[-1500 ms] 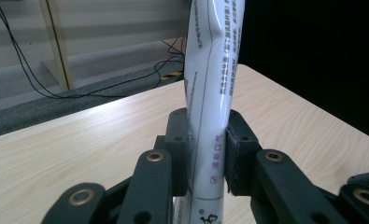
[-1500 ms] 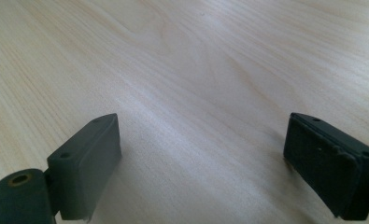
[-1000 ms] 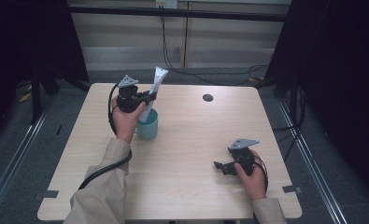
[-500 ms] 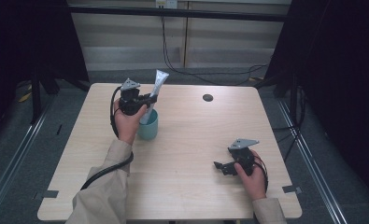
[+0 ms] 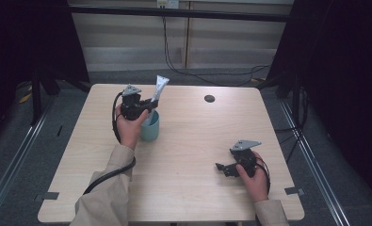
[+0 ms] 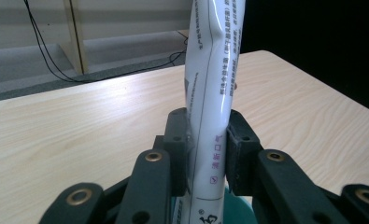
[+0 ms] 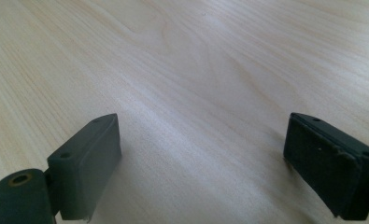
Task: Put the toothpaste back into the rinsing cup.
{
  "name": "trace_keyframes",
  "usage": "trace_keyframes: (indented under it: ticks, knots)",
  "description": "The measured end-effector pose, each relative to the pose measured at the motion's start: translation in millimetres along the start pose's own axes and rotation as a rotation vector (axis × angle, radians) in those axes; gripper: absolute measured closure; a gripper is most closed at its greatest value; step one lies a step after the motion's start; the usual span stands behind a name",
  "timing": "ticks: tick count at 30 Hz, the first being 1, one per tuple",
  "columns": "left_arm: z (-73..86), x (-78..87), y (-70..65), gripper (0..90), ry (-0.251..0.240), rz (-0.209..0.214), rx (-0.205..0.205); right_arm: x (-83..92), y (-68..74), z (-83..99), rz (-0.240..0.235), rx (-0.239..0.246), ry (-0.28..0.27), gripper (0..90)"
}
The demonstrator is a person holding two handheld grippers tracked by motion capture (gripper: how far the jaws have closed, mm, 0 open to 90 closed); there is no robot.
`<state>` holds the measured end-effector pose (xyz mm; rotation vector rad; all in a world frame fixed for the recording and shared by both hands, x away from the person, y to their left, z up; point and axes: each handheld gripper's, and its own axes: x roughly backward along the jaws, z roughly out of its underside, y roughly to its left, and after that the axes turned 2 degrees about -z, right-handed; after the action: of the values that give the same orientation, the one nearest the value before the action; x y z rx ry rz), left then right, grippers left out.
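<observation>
A white toothpaste tube (image 5: 159, 88) (image 6: 213, 93) stands nearly upright above a teal cup (image 5: 150, 127), its lower end inside the cup's mouth. My left gripper (image 5: 150, 102) (image 6: 205, 154) is shut on the tube's lower half, both pads pressing its sides, just over the cup rim (image 6: 238, 205). My right gripper (image 5: 223, 168) (image 7: 203, 163) rests low on the wooden table (image 5: 193, 141) near the front right, jaws wide open with nothing between them, bare wood under them.
A small round black hole (image 5: 209, 98) sits in the tabletop at the back right. Black frame posts and cables stand beyond the far edge. A cable trails from my left gripper down along the sleeve (image 5: 108, 188).
My left gripper has shifted slightly with the tube over the cup. The right gripper has stayed where it was.
</observation>
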<state>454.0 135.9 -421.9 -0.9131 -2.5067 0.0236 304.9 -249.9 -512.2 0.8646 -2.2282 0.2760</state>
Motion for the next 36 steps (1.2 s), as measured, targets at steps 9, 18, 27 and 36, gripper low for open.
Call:
trace_keyframes:
  ticks: [9,18,27,36]
  knots:
    - [4.7,5.7,0.5,73.8,0.012,-0.017,-0.008,0.0,0.1,0.0,0.0,0.001,0.001,10.5]
    - [7.9,7.0,-0.5,73.6,0.032,-0.029,-0.02,0.1,0.2,0.0,0.0,-0.001,0.001,10.5]
    - [9.5,8.0,-2.7,73.3,0.032,-0.03,-0.026,0.0,0.1,0.0,0.0,0.001,0.0,10.5]
    - [10.4,13.5,-1.2,71.9,0.059,-0.044,-0.038,-0.1,-0.1,0.0,0.0,0.002,0.0,10.5]
